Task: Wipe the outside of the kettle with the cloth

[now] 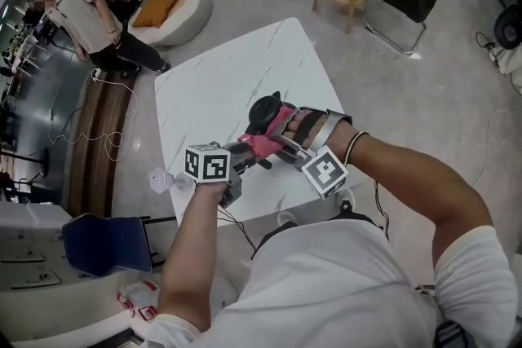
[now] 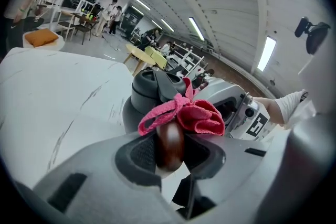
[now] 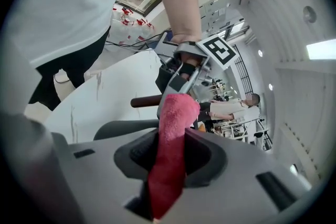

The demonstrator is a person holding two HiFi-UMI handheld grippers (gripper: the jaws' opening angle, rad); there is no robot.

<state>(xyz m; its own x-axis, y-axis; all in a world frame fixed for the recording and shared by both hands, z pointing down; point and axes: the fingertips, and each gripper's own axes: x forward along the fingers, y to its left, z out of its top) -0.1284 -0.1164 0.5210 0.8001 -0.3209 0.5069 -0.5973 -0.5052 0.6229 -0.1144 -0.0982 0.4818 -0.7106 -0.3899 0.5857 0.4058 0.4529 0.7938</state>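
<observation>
So the left gripper (image 2: 169,157) clamps the kettle (image 1: 265,112) by its wooden handle (image 2: 169,139), and the right gripper (image 3: 170,152) pinches the red cloth (image 3: 177,113) at the kettle's 6 o'clock.

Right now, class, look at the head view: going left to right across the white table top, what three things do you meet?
Left marker cube → pink cloth → right marker cube.

Beyond and to the left of the kettle (image 1: 265,112), the table (image 1: 228,77) gives open passage. Its near side is crowded: the left tool (image 1: 243,151) clamps the handle (image 2: 169,136), and the right tool (image 3: 170,152) holds the cloth (image 3: 177,110) just beside.
</observation>
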